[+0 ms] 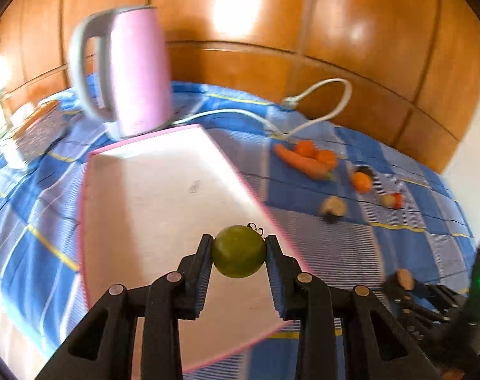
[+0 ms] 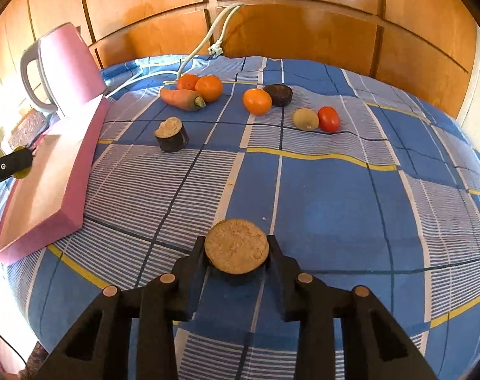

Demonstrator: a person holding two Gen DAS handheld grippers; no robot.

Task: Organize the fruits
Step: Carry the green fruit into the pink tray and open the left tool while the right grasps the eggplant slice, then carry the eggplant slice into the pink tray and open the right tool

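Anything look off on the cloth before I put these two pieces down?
One thing: the dark-skinned stub near the pink board has a ragged, chewed-looking top, unlike the flat-cut piece in the right tongs. Nothing has spilled, and the other produce lies intact.

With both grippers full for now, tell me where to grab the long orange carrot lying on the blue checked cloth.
Grip the long orange carrot across its thick middle, coming from above. It lies flat on the blue checked cloth, so jaws should straddle its width. Two round orange fruits crowd its far side, so I would lower the near finger first and keep the jaws narrow.
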